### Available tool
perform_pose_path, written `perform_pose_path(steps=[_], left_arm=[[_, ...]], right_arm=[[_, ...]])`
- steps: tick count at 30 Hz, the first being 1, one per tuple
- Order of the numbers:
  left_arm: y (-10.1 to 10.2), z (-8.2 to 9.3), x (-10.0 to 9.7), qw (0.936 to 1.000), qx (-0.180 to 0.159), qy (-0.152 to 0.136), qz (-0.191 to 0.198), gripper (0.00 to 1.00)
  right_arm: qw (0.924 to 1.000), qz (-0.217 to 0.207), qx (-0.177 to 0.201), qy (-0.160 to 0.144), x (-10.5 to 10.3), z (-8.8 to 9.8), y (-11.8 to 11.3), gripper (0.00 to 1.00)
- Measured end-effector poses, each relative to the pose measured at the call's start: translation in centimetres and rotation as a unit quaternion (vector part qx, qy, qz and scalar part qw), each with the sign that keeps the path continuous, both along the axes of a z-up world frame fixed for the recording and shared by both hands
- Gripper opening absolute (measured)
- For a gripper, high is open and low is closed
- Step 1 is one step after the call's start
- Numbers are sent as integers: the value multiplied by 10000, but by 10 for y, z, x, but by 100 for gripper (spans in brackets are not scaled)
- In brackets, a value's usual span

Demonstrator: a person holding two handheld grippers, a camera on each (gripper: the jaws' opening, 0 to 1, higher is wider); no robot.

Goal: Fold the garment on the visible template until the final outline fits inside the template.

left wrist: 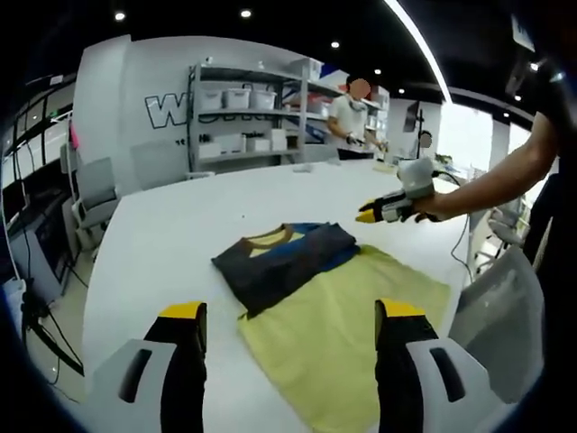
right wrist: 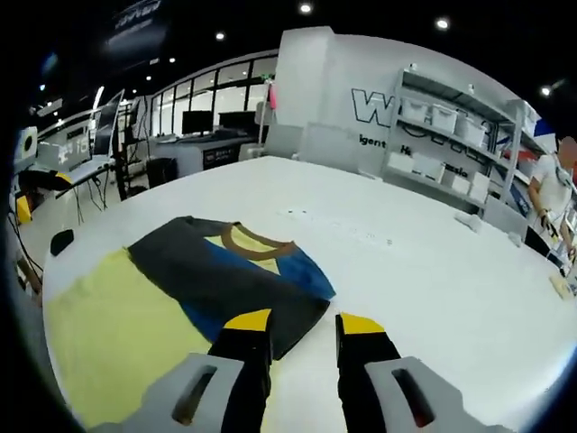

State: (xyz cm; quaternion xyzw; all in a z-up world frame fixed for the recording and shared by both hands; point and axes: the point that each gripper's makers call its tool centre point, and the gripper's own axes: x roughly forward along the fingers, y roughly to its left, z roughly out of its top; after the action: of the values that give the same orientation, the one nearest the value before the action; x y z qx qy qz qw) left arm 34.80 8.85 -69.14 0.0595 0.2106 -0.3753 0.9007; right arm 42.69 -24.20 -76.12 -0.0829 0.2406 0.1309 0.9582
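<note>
On the white table [left wrist: 180,225] in front of me, the folded shirt [left wrist: 287,262] — dark grey and blue with a brown collar — lies across the far end of a pale yellow template sheet [left wrist: 347,320], its edges spilling a little past the sheet's far side. In the left gripper view, my left gripper [left wrist: 293,316] hangs above the near edge of the table with its yellow-tipped jaws spread wide, nothing between them, the shirt and sheet framed in the gap. Off to the right in that same view, my right gripper [left wrist: 374,215] is held in a hand above the table, just beyond the sheet's far corner. In the right gripper view, that right gripper [right wrist: 293,327] points down at the table with its jaws a narrow gap apart and empty; the left jaw's tip sits over the shirt's [right wrist: 230,271] near edge — whether it touches the cloth I cannot tell. The yellow sheet [right wrist: 117,329] spreads out to the left. A person [left wrist: 350,122] stands by grey shelves [left wrist: 239,117] at the back wall.
</note>
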Motion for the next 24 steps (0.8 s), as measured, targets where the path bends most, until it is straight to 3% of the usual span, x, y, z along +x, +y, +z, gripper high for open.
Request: perform_pose_path(steps=[19, 24], left_arm=[[15, -7, -10, 9999, -11, 19, 100, 85], [15, -6, -12, 9998, -96, 31, 146, 88]], right_arm=[[9991, 321, 268, -67, -57, 13, 23, 55], [9989, 433, -116, -156, -73, 18, 21, 62]])
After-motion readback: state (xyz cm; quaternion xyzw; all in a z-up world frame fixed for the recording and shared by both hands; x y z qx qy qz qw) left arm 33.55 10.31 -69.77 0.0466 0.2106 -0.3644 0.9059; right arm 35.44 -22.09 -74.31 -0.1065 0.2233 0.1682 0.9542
